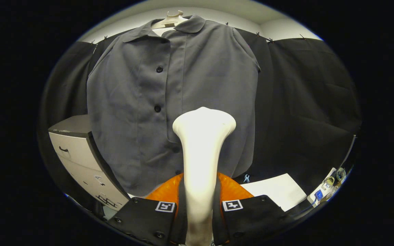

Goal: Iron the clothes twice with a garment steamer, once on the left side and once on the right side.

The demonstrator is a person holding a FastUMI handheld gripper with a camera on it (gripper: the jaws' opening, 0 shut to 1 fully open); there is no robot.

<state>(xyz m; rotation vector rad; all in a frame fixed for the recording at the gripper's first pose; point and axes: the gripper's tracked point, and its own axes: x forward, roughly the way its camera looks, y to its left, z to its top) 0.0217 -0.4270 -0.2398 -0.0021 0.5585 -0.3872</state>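
A grey button-up shirt [190, 89] hangs on a pale hanger [170, 19] in front of the black cloth wall. The white garment steamer [202, 150] stands upright between my fingers, with my gripper [199, 208] shut on its handle. Its flared head [204, 123] sits close in front of the shirt's lower middle, just right of the button placket; whether it touches the cloth cannot be told. The two black fingers [149, 218] carry square markers. An orange part [233, 191] shows behind the handle.
A grey drawer cabinet [77, 153] stands to the left of the shirt, partly behind its hem. A white sheet [275, 191] lies low on the right, and small items with cables [327, 188] sit further right.
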